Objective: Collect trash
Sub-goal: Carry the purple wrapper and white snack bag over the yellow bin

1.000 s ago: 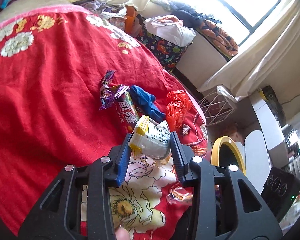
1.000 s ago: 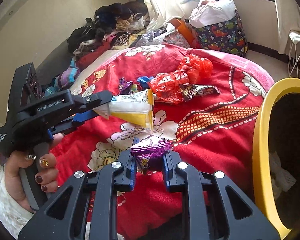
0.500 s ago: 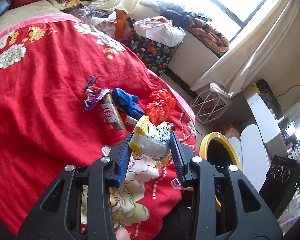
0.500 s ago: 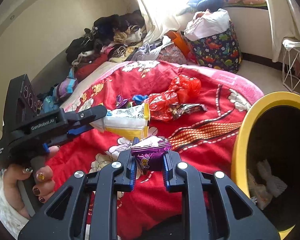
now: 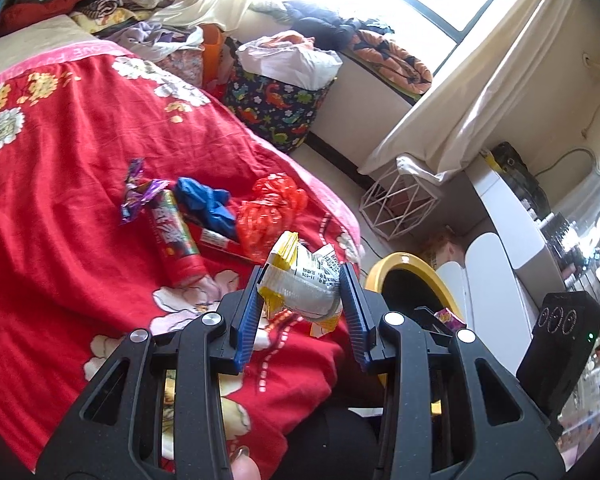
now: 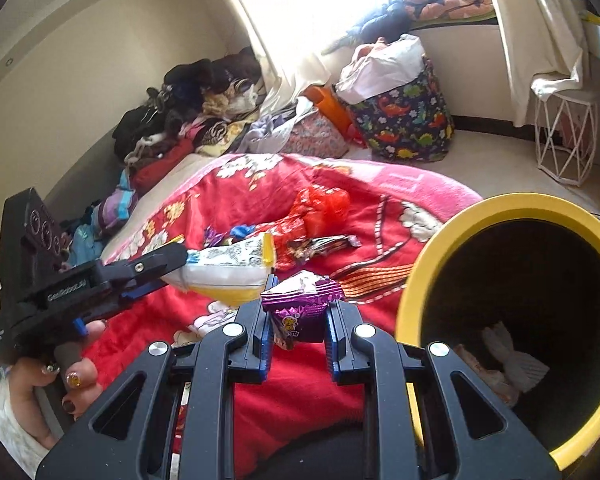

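Grippers: two, one in each hand.
Left gripper [image 5: 300, 294]: its jaws are clamped on a yellow and white snack bag [image 5: 302, 284], held up off the bed.
Right gripper [image 6: 298, 322]: its jaws are pinched on a purple candy wrapper [image 6: 300, 308], just beside the rim of the bin.
Bins: one, a yellow bin [image 6: 416, 280] with a dark inside (some white crumpled bits lie at the bottom).
Trash held: two pieces, one in each gripper.
Trash on the bed: a small pile past the left gripper, on the red flowered blanket [image 5: 60, 220].
Pile, counted: one red plastic bag [image 5: 270, 210], one blue wrapper [image 5: 206, 204], one purple wrapper [image 5: 138, 196], one long red packet [image 5: 174, 234] (there may be more under them, I cannot tell).
Snack bag and candy wrapper: close together in the right wrist view, the bag a bit higher and to the left.
Hand: one in view, a hand [image 6: 60, 384] with painted nails around the left gripper's handle.
Baskets: one dinosaur cloth basket [image 5: 278, 108] on the floor, well apart from the pile.
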`<move>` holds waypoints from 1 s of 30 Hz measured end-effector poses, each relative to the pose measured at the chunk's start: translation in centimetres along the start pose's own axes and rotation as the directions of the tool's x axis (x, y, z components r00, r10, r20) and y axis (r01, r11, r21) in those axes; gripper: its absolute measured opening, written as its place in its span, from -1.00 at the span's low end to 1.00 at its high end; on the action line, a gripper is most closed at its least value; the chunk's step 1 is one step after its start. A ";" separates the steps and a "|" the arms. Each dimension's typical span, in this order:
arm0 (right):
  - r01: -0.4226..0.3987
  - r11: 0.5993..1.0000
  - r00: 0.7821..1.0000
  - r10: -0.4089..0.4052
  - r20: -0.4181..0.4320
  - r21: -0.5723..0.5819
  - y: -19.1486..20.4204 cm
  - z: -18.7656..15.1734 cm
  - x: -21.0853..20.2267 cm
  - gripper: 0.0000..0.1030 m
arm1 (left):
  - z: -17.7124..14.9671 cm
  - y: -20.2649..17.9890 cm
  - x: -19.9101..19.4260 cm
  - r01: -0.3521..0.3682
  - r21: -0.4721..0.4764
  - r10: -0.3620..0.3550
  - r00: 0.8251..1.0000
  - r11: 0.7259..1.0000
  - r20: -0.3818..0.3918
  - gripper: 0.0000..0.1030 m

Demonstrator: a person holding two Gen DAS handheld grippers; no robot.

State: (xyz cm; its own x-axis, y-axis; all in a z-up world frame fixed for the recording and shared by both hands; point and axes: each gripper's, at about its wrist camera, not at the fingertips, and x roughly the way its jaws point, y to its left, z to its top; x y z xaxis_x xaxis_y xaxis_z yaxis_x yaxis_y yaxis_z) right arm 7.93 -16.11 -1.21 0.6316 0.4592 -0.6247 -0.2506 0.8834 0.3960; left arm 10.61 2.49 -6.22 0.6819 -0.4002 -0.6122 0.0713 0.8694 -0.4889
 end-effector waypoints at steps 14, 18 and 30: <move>0.090 0.995 0.993 -0.094 0.077 0.045 -3.2 0.7 -2.8 -0.62 | -0.8 -3.3 0.6 0.029 0.072 -0.028 1.000 0.997 -0.012 -0.40; 0.111 0.991 0.988 -0.118 0.095 0.079 -4.4 0.9 -3.5 -0.62 | -0.9 -4.0 0.8 0.039 0.089 -0.038 0.999 0.995 -0.015 -0.40; 0.165 0.974 0.973 -0.187 0.138 0.155 -7.5 1.3 -5.4 -0.62 | -1.6 -6.0 1.2 0.063 0.134 -0.059 0.998 0.989 -0.034 -0.40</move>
State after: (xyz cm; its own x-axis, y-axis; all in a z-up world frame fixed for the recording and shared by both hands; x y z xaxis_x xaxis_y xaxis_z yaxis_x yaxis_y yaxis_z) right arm 7.35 -25.29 0.06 0.7625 0.2686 -0.5886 -0.0261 0.9218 0.3869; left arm 9.84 -3.69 -5.06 0.6518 -0.4601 -0.6029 0.2105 0.8735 -0.4390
